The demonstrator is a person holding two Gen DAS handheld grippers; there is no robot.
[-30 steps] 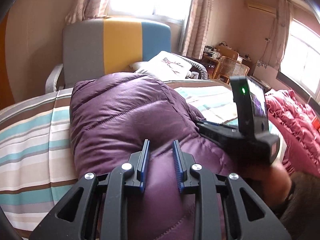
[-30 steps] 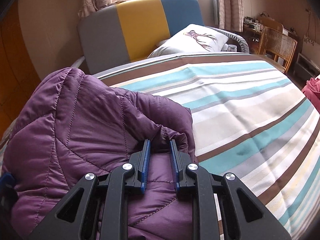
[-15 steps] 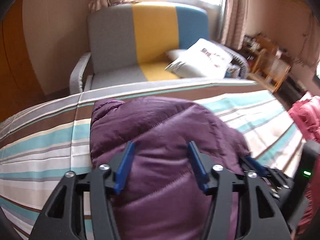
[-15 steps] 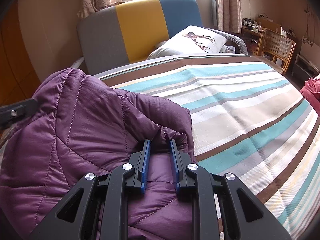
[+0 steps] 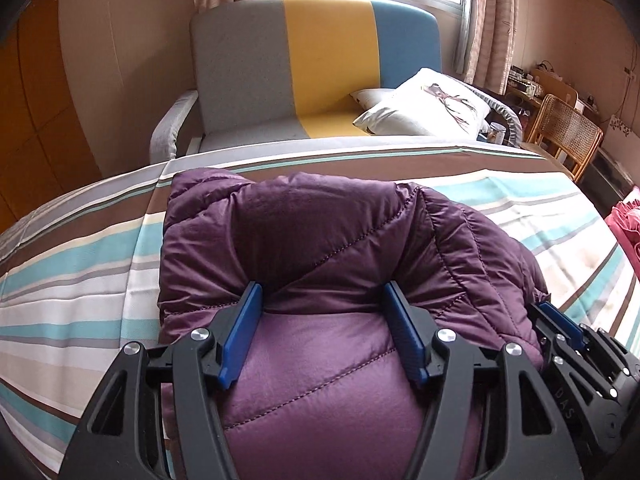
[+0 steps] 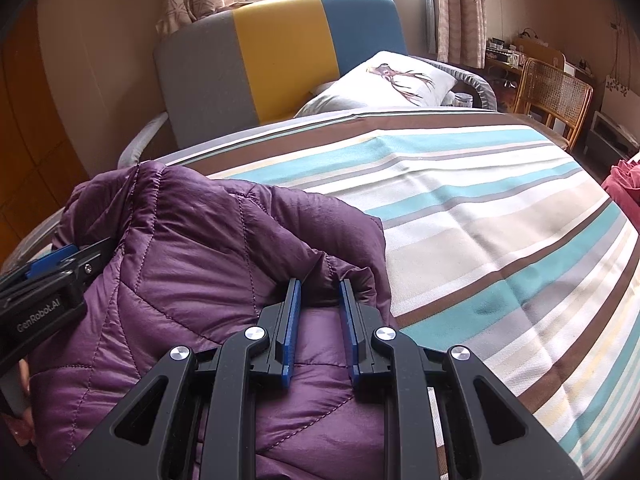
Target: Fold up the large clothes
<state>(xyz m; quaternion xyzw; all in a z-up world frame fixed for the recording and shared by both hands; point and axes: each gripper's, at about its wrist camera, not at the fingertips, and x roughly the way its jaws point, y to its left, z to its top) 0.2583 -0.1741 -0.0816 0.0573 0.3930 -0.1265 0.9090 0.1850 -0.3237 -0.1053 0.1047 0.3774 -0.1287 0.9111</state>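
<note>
A purple quilted puffer jacket (image 5: 320,240) lies bunched on the striped bed (image 5: 80,272); it also fills the left of the right wrist view (image 6: 192,264). My left gripper (image 5: 322,300) is open, its blue pads spread wide and pressed into the jacket's fabric. My right gripper (image 6: 320,286) is shut on a fold of the jacket at its right edge. It shows at the lower right of the left wrist view (image 5: 560,328). The left gripper shows at the left edge of the right wrist view (image 6: 60,260).
A grey, yellow and blue sofa (image 5: 320,64) with a white pillow (image 5: 432,104) stands behind the bed. A rattan chair (image 6: 552,92) and cluttered desk are at the far right. A pink garment (image 5: 628,224) lies at the bed's right edge.
My left gripper has opened wide and swung from the right side to face the sofa over the jacket. My right gripper has kept its hold on the jacket's fold.
</note>
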